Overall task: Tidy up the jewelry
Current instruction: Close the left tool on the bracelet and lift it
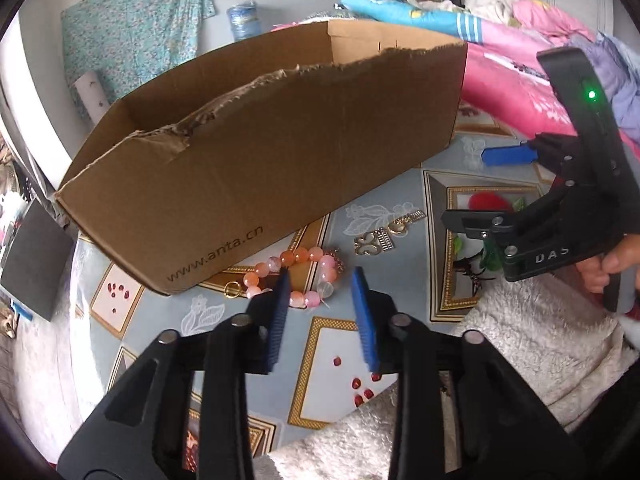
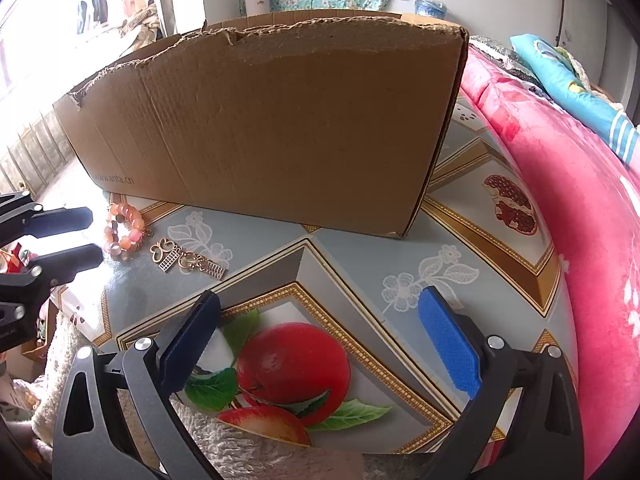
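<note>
Though boxed out rightward, gold ring (image 1: 231, 290).

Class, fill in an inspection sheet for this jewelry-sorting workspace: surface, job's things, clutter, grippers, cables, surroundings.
Surface: fruit-patterned tablecloth, white fleece at near edge.
Job's things: pink bead bracelet, gold charm chain and small gold ring lie outside the torn cardboard box.
Clutter: nothing seen.
Grippers: left gripper partly closed above the bracelet, nothing between its pads; right gripper open, empty.
Cables: nothing seen.
Surroundings: pink blanket, blue pillow, floral cloth on the wall.
</note>
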### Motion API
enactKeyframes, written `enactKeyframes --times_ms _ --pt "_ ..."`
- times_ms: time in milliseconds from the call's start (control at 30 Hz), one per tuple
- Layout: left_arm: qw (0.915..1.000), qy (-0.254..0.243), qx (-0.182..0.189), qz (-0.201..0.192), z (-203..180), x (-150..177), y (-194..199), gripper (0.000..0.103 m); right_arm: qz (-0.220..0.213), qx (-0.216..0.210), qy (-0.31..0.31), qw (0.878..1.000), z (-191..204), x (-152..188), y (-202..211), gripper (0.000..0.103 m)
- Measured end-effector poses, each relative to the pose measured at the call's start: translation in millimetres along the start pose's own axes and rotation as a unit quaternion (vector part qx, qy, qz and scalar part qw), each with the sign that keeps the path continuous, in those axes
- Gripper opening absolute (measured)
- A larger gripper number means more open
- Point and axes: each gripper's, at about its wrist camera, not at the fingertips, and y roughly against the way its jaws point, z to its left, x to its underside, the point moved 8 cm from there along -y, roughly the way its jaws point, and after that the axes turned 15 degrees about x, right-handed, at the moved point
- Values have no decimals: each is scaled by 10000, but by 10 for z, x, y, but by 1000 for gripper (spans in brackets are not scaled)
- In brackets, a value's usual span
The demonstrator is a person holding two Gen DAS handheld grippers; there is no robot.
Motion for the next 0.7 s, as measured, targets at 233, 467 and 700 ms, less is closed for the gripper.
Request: enactKeyframes --times_ms 233,467,700 --pt "9987 -314 69 396 -25 -3 -166 23 -11 -5 5 10000 16 1 5 97" --pt "9983 -367 91 447 4 -46 -216 9 -8 -2 3 10000 15 2 5 97" --pt "9996 -19 242 -133 145 -231 70 8 -4 0 2 10000 22 4 8 97"
